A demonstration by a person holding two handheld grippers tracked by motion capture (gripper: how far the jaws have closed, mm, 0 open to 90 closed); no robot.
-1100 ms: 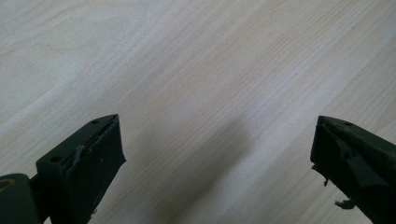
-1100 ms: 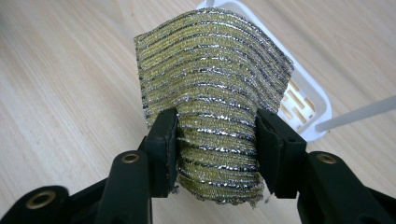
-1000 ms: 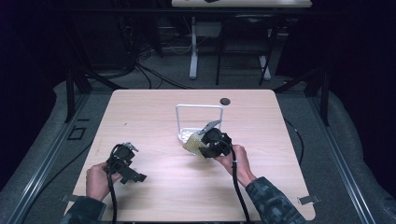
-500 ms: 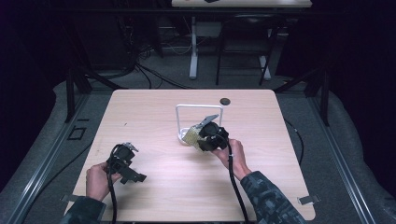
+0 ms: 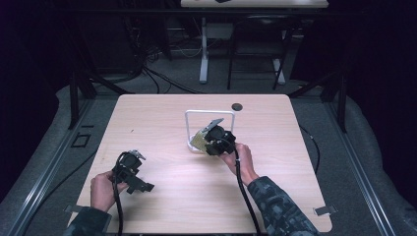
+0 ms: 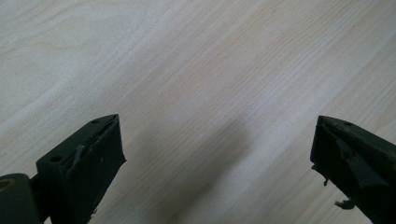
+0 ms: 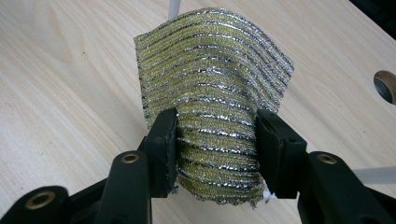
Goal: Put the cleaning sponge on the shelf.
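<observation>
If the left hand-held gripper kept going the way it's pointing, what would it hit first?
Most likely the bare table. The left hand-held gripper has its jaws wide apart with nothing but wood grain ahead, though how near the surface lies is hard to judge.

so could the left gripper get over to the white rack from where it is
Probably yes. The left gripper is open over bare table, and nothing lies between it and the rack. The right gripper, shut on the scrubber, sits at the rack's front, so that side is crowded.
</observation>
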